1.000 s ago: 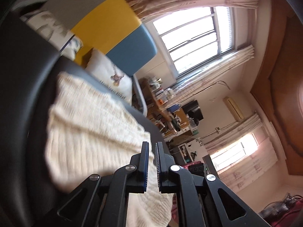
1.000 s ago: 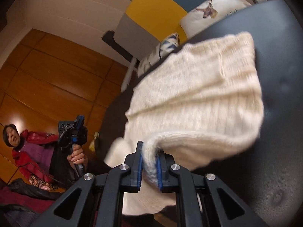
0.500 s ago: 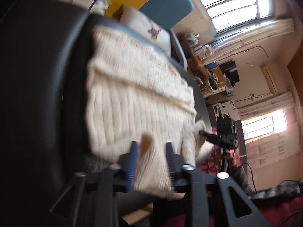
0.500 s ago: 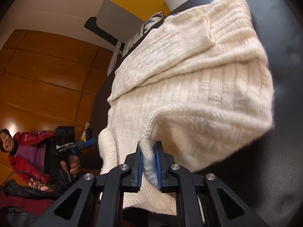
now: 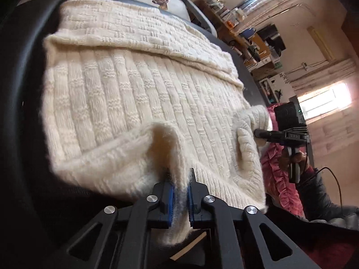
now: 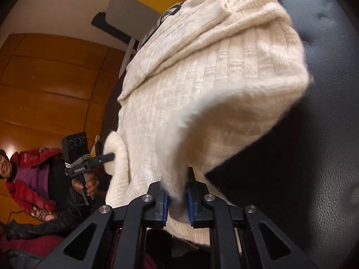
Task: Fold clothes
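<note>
The cream knit sweater (image 5: pixel 143 85) lies spread on a black padded surface (image 6: pixel 325 134), partly folded: an upper panel overlaps the ribbed body, and the near hem is lifted off the surface at two points.

The left tool (image 5: pixel 179 192) is clenched on a raised pleat of the near hem; its jaws have just been closing, and the knit sits between the blue pads. The right tool (image 6: pixel 177 201) is likewise clenched on the hem; its jaws have eased slightly apart, but fabric is visibly pinched between them.

Risks from this state:
- Slippage. The knit is thick and fuzzy; each tool holds only a narrow bunch. Judged from the grip, a quick pull could drag the hem free on one side and skew the fold.
- Uneven lift. If the two tools travel at different rates, the fold line would likely run diagonal.
- Disturbing the overlapped panel. Dragging instead of lifting could shift it.
- Overhang. The near edge hangs past the surface edge and could slide off if released.

Not discernible:
- How many layers each tool holds.
- The sweater's sleeves and collar; a rolled portion near the far tool (image 5: pixel 269 134) is unidentifiable.
- The surface's full extent.
</note>
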Available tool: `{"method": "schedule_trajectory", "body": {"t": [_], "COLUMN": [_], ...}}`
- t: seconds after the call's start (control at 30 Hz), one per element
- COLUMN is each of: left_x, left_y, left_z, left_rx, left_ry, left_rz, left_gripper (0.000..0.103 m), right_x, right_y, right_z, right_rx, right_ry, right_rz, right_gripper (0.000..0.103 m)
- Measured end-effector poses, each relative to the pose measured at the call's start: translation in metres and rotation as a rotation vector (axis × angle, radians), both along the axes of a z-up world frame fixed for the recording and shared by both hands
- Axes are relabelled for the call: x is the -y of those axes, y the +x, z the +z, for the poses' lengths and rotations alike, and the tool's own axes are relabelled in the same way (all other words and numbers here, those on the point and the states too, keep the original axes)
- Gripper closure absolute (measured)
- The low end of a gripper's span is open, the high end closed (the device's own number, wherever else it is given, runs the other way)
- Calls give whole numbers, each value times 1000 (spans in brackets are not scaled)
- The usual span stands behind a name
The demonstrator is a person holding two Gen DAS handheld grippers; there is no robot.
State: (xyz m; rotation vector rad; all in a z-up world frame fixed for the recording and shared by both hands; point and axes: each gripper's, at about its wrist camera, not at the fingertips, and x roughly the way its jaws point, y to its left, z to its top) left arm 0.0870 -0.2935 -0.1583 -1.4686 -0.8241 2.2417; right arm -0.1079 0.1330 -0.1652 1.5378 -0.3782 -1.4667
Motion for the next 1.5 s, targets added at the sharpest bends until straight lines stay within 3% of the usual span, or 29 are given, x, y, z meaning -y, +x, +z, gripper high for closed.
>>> {"method": "schedule_trajectory", "body": {"t": [0.07, 0.17, 0.33, 0.43, 0.6, 0.77, 0.83, 0.9, 1.03, 1.1, 1.3, 1.4, 1.47, 1.5], "left_x": [7, 20, 42, 55, 75, 101, 113, 123, 143, 150, 152, 149, 152, 154], "left_y": [17, 44, 59, 41, -15, -93, -123, -145, -179, -183, -176, -169, -169, -171], "left_z": [11, 35, 81, 105, 125, 108, 87, 59, 2, -16, -18, 7, 17, 21], "left_rx": [-61, -183, -383, -457, -509, -459, -402, -321, -147, -113, -119, -168, -177, -185], "left_ry": [85, 242, 445, 484, 459, 419, 409, 404, 391, 421, 436, 441, 442, 438], "left_rz": [60, 143, 226, 232, 230, 284, 320, 368, 462, 499, 503, 462, 473, 485], "left_gripper": [95, 95, 95, 95, 95, 95, 95, 95, 95, 95, 95, 95, 95, 95], "right_x": [2, 5, 1, 3, 11, 19, 17, 20, 18, 20, 63, 60, 39, 29], "right_y": [8, 18, 6, -9, -64, -138, -160, -169, -167, -163, -145, -153, -173, -184], "right_z": [9, 29, 58, 72, 74, 35, 4, -16, -23, -15, 22, 37, 33, 20], "right_rx": [-29, -64, -70, -91, -91, 3, 149, 213, 263, 231, 102, 102, 54, 95], "right_ry": [-20, -128, -315, -382, -409, -312, -310, -274, -344, -385, -341, -453, -414, -397], "right_rz": [36, 74, -4, -43, -160, -340, -445, -456, -424, -383, -156, -214, -434, -540], "right_gripper": [90, 90, 90, 90, 90, 90, 90, 75, 72, 64, 64, 64, 64, 64]}}
